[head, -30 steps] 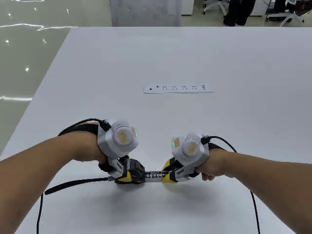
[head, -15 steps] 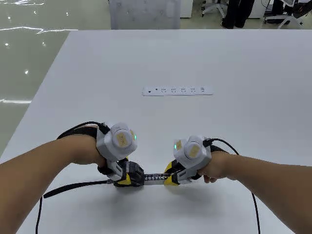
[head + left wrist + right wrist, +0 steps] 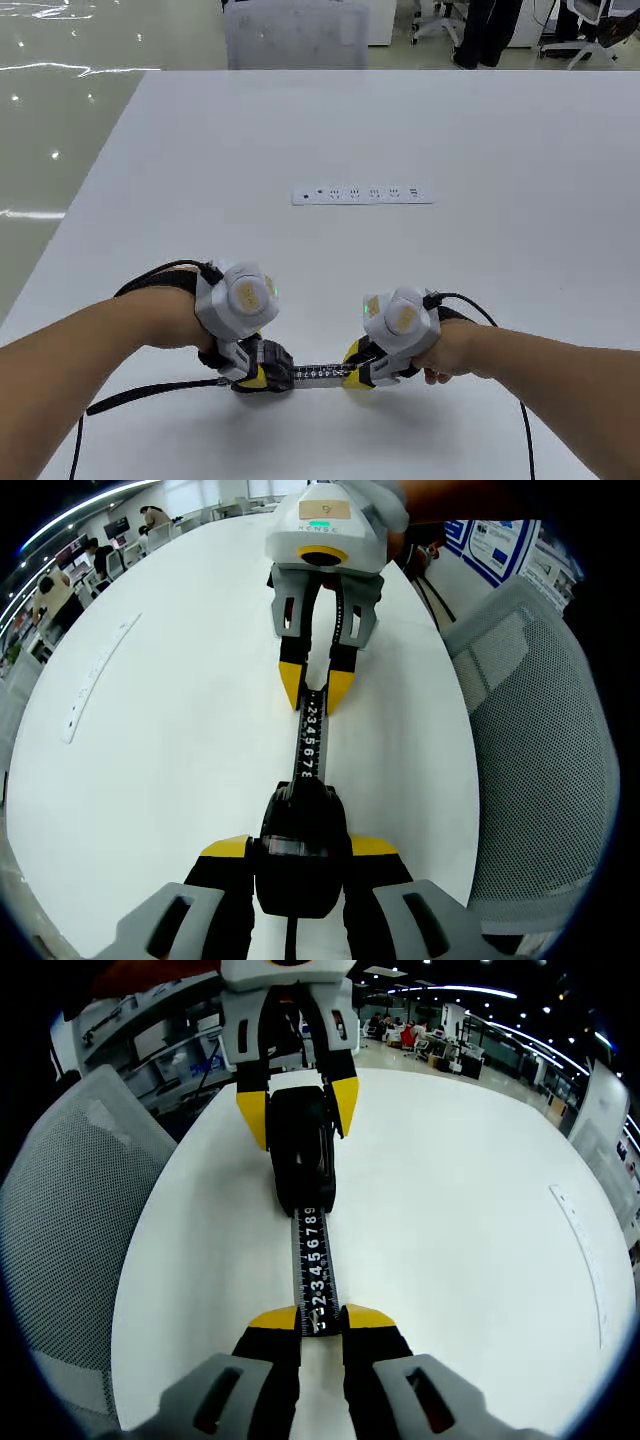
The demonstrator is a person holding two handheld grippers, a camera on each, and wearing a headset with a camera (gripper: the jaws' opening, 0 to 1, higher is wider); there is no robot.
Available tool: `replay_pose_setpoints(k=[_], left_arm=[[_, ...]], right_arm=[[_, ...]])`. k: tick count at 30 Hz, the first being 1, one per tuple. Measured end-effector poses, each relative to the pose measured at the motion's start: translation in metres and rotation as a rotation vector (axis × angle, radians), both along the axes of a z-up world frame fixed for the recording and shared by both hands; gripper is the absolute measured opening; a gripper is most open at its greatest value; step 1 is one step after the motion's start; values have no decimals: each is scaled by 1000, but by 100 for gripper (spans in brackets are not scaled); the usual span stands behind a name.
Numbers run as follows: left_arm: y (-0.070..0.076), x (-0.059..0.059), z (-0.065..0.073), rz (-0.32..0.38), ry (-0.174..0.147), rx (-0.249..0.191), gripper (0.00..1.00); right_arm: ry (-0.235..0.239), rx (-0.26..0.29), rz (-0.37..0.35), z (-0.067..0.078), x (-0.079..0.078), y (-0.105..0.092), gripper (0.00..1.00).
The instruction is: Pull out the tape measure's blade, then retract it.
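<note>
Left tongs (image 3: pixel 262 378) clamp the tape measure (image 3: pixel 276 364); right tongs (image 3: pixel 352 376) pinch its blade (image 3: pixel 320 372) stretched between.

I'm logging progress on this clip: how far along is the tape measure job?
Done: left gripper clamps the black tape measure case; right gripper pinches the tip of its numbered blade. In hand: the pull, a short stretch of blade out between them. Left: any further pulling, then retracting.

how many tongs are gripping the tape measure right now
2. The left tongs clamp the tape measure's black case; the right tongs pinch the end of its blade, pulled out a short way between them.
</note>
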State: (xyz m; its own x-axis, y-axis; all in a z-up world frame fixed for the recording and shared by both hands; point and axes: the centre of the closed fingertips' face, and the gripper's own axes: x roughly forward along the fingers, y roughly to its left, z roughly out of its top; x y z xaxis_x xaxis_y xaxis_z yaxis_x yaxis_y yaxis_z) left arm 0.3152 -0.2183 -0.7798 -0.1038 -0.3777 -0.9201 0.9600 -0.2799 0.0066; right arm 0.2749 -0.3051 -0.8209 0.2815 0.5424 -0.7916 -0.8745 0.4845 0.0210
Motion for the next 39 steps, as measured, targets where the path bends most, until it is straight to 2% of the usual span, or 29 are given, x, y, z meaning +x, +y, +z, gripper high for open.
replay_pose_setpoints(k=[25,39], left_arm=[[-1,-1,0,-1,-12,-22,30],[-2,1,0,14,-6,-32,30]], right_arm=[[0,-11,-10,0,-10,-21,13],[8,-10,-21,2,-14,-37,13]])
